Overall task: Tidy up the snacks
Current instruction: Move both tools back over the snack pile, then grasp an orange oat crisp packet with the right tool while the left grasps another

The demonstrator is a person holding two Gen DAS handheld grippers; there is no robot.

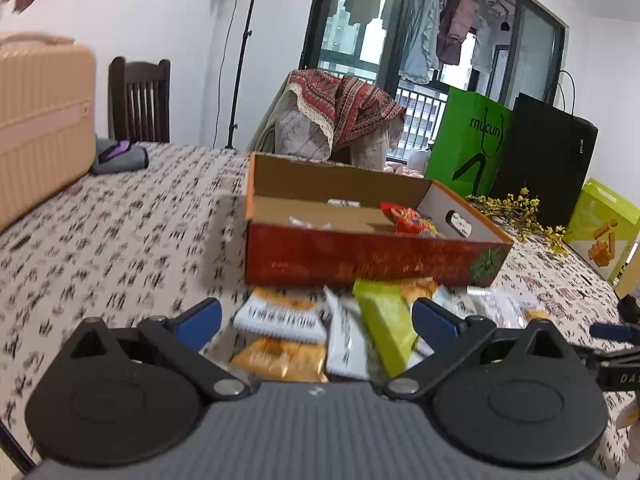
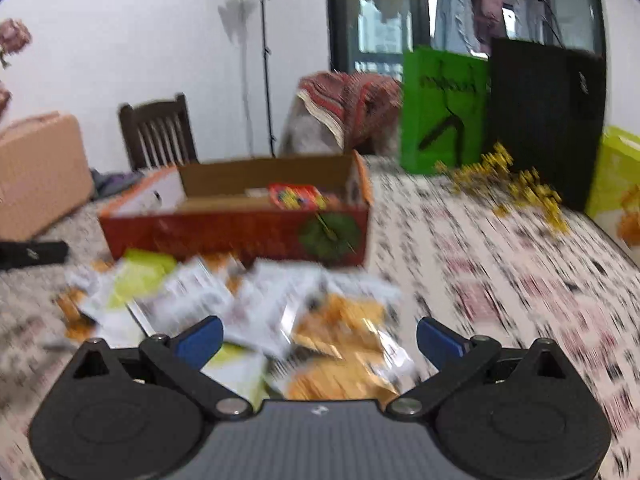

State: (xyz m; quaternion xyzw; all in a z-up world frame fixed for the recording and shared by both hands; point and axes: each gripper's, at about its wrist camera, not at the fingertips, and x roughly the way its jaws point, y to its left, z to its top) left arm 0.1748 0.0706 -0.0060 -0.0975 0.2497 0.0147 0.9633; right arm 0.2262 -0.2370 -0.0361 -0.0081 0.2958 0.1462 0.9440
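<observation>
Hovering: left gripper [image 1: 316, 322] spread wide, grasping nothing, over snack packets [image 1: 280, 320]
Right gripper [image 2: 318, 340]: gaping, holding nothing
Box [image 1: 360, 260]: sitting behind packets

- Red cardboard box [image 1: 372, 258], open top, mid-frame on the patterned cloth; red snack packet [image 1: 412, 220] lying inside at its right end
- Snack pile [image 1: 332, 328] loose just below the box: white, orange, lime-green packets [image 1: 386, 322] overlapping, lower centre of frame
</observation>
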